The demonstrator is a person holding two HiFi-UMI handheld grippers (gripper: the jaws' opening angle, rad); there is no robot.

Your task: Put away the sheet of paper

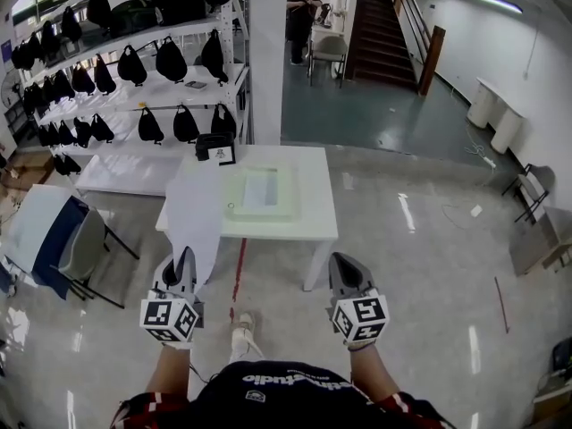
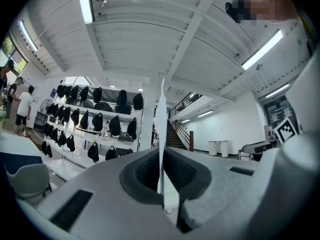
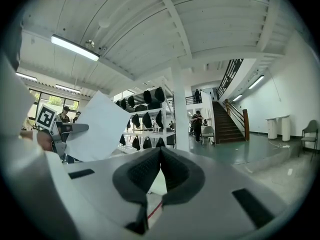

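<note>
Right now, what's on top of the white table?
A pale green tray and a black box at its back edge. The held sheet of paper covers the table's left end.

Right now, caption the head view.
Left gripper pinches the paper sheet before the white table; right gripper shut, empty.

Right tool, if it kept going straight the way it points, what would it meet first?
Most likely the white pillar, beside the hanging black bags. The right tool looks aimed over the white table, which shows low between its closed tips; depth is unclear.
</note>
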